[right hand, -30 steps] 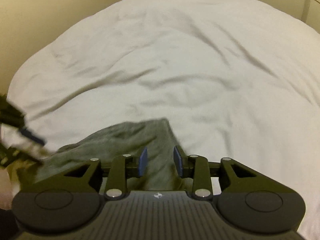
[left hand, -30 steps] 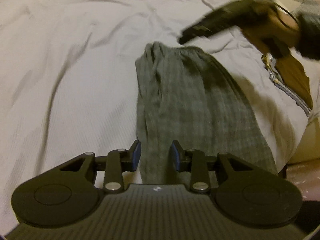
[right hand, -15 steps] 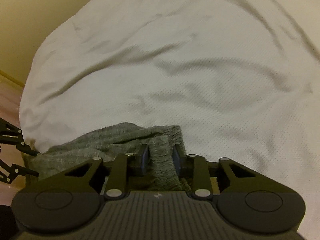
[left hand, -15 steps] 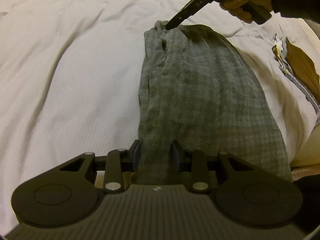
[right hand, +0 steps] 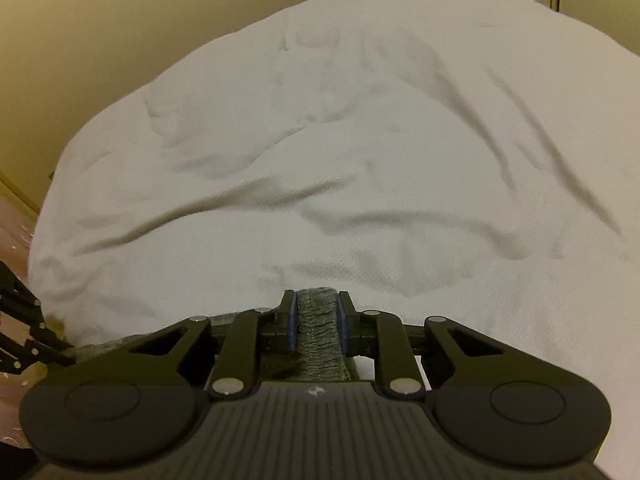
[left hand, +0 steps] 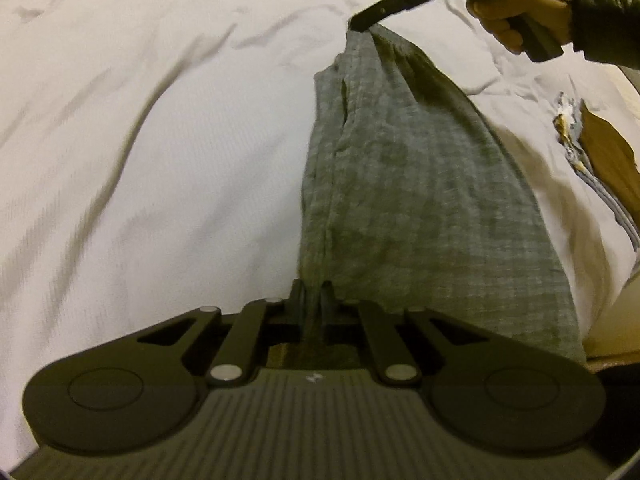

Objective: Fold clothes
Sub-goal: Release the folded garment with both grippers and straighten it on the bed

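Left wrist view: left tool clenched on near end of grey garment, stretched ahead over white bed; right tool gripped its far end, waistband bunched between pads.

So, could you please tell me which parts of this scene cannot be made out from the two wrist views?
- Left wrist view: the near end of the grey garment is hidden behind the left gripper.
- Right wrist view: most of the garment lies hidden under the right gripper; only a pinched strip shows.
- Left wrist view: the brown item on the bed is cut off by the right edge, so I cannot identify it.
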The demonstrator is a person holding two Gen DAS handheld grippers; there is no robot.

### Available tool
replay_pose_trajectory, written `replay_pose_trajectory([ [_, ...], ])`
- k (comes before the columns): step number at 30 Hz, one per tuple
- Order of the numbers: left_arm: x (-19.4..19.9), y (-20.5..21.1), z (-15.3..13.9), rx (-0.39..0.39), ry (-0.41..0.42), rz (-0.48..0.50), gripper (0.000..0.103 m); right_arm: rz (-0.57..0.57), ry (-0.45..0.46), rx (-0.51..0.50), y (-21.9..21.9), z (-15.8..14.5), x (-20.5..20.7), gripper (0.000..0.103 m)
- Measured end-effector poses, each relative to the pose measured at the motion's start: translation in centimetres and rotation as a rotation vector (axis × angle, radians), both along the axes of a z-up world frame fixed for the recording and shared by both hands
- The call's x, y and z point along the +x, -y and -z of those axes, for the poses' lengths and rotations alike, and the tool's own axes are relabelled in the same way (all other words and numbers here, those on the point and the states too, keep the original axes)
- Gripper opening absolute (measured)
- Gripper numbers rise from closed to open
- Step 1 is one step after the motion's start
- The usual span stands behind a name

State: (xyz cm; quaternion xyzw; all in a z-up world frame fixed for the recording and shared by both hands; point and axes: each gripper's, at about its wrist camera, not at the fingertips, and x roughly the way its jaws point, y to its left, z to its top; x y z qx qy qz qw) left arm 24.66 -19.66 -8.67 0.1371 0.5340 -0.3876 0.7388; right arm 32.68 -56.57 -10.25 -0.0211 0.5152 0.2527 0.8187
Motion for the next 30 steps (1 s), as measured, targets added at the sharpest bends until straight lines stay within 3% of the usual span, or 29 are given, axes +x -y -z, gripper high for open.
replay_pose_trajectory([
  [7,-0.9,-1.5,0.5,0.008,-0.001,-0.055,0.009,0.009,0.052,-0.071,-1.0,0.7,0.1,0.020],
  [10,-1.2,-2.8,0.0,0.021,0.008,-0.083,0.009,0.052,0.086,-0.108,-1.4,0.4,-0.4,0.025],
  [13,-1.5,-4.2,-0.9,-0.011,0.022,-0.120,0.021,0.099,0.142,-0.132,-1.3,-1.4,-2.4,0.027],
  [15,-1.8,-5.0,-0.8,-0.037,0.008,-0.144,0.028,0.117,0.181,-0.118,-1.4,-2.6,-4.3,0.027],
  [19,-2.7,-4.9,0.6,-0.018,0.011,-0.149,0.028,0.137,0.169,-0.076,-2.2,-3.3,-9.2,0.027],
  [24,-3.9,-4.6,1.4,0.006,0.108,-0.062,0.025,0.175,0.145,-0.084,-3.6,-4.1,-17.3,0.037],
  [30,-5.4,-4.8,1.8,0.013,0.245,0.064,0.025,0.370,0.068,-0.060,-5.6,-4.5,-27.9,0.038],
])
